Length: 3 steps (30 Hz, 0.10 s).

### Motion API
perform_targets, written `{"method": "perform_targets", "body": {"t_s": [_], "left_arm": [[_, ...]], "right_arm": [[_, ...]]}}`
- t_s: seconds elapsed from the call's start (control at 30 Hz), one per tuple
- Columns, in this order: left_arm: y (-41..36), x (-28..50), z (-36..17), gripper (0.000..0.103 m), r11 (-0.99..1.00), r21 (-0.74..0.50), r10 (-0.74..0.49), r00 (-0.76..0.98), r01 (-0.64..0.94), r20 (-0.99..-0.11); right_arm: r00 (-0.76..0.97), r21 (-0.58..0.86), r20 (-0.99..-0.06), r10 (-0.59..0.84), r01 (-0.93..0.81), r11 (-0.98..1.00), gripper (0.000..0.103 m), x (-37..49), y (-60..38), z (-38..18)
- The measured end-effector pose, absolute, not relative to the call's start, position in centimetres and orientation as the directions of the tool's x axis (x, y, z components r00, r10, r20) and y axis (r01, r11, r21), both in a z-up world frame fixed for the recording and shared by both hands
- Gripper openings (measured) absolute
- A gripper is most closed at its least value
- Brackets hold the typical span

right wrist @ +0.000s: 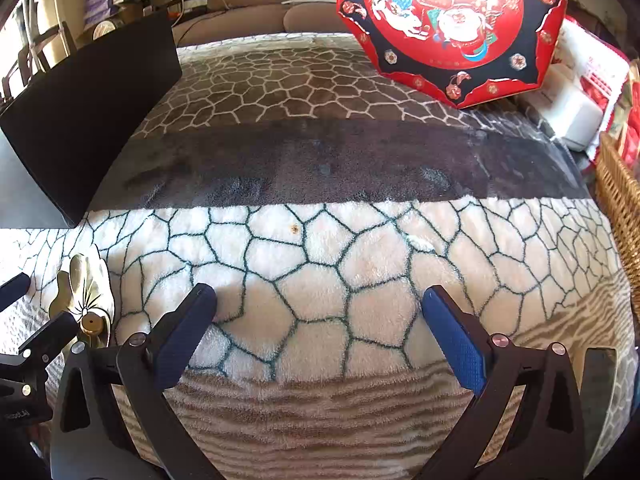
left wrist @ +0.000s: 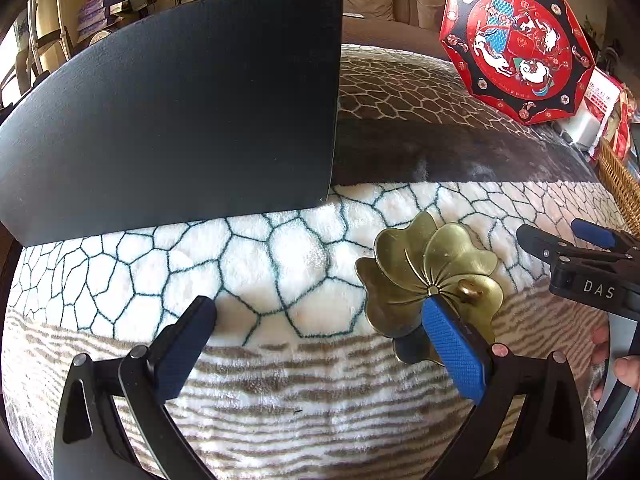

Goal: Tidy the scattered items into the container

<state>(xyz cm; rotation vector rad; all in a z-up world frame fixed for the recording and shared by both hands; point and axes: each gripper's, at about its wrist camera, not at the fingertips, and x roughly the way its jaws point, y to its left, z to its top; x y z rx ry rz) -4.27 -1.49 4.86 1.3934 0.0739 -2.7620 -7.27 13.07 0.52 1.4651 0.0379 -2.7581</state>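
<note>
A brass flower-shaped dish (left wrist: 420,260) with a small knob lies on the fleece blanket (left wrist: 280,264). My left gripper (left wrist: 318,304) stands wide open over the blanket, with only blanket between its fingers. Its right blue pad (left wrist: 452,352) overlaps the dish's near edge, and most of the dish lies beyond and to the right of that finger. In the right wrist view the dish (right wrist: 86,296) sits at the far left, beside the left gripper (right wrist: 40,304). My right gripper (right wrist: 320,293) is wide open above bare blanket. It also shows at the right edge of the left wrist view, as the right gripper (left wrist: 552,229).
A tall black panel (left wrist: 172,112) stands on the blanket at the back left. A red octagonal box (left wrist: 516,44) leans at the back right. A wicker basket (right wrist: 620,200) borders the right edge, with white and red packages behind it. A sofa runs along the back.
</note>
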Motion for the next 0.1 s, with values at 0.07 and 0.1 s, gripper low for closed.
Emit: {"method": "perform_targets", "body": {"t_s": [0.07, 0.1], "left_arm": [[-1.56, -4.23, 4.85, 0.103, -0.998, -0.022, -0.02, -0.594, 0.064, -0.804], [-1.55, -4.24, 4.85, 0.103, -0.998, -0.023, -0.019, -0.594, 0.064, -0.804]], "right_arm": [[-0.56, -0.012, -0.829, -0.005, 0.028, -1.0, 0.103, -7.28, 13.08, 0.52], [-0.56, -0.013, -0.829, -0.005, 0.028, -1.0, 0.103, -7.28, 13.07, 0.52]]}}
